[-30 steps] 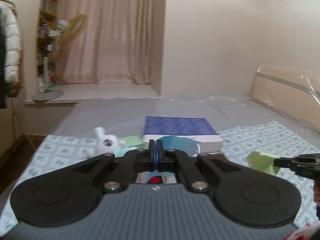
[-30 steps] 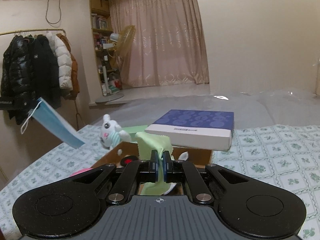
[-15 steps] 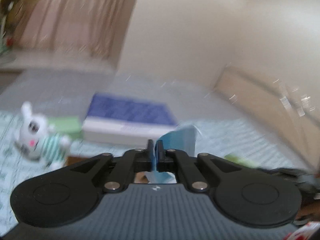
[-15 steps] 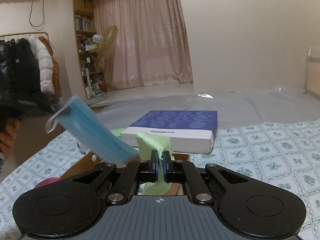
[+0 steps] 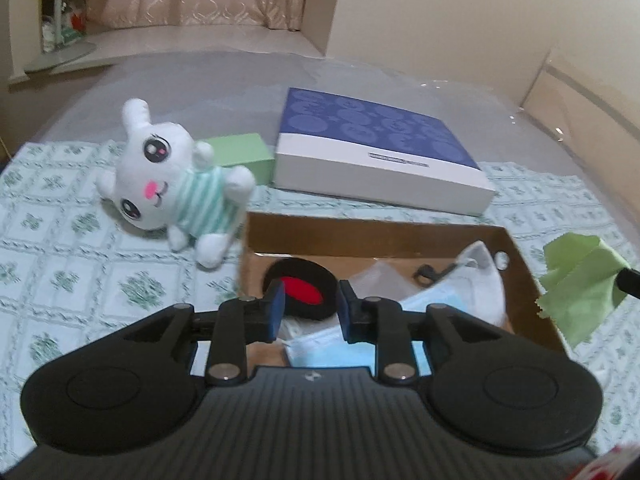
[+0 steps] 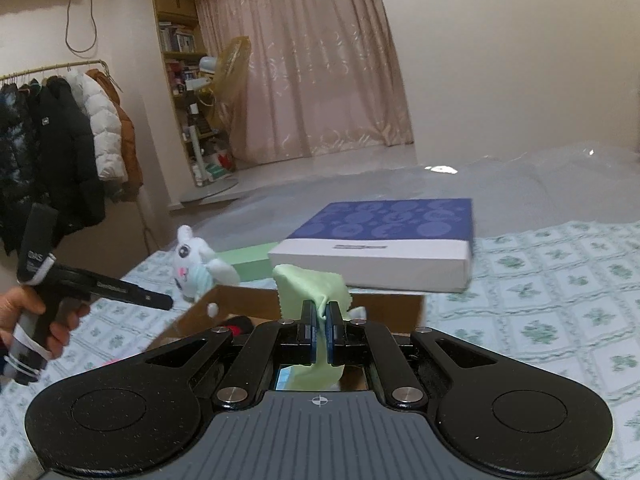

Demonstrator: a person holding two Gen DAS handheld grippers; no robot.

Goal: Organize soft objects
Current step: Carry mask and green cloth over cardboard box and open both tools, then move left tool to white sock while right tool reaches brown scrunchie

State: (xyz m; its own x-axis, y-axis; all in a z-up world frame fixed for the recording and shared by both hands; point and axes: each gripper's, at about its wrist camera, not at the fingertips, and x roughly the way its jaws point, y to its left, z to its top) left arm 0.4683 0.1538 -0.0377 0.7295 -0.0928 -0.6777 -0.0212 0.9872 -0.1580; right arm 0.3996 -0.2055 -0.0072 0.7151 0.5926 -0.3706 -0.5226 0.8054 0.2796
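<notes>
My left gripper [image 5: 311,300] hangs over the open cardboard box [image 5: 360,236], its jaws opening with nothing pressed between the pads. A blue face mask [image 5: 332,348] lies loose in the box just beneath it, beside a black pad with a red centre [image 5: 304,292] and a white mask [image 5: 476,276]. My right gripper [image 6: 320,316] is shut on a light green cloth [image 6: 312,284], held above the box's near edge [image 6: 248,300]. That cloth [image 5: 580,280] hangs right of the box. A white plush bunny [image 5: 168,180] lies left of the box.
A flat blue-and-white box [image 5: 376,152] and a small green box [image 5: 240,154] sit behind the cardboard box on the patterned bedspread [image 5: 80,264]. A person's hand [image 6: 24,312] holds the left gripper's handle. A coat rack [image 6: 60,128] and a fan [image 6: 224,80] stand at the left.
The left gripper came down over the cardboard box, its jaws parted, and the blue mask dropped out of them into the box. The right gripper moved a little forward with the green cloth.
</notes>
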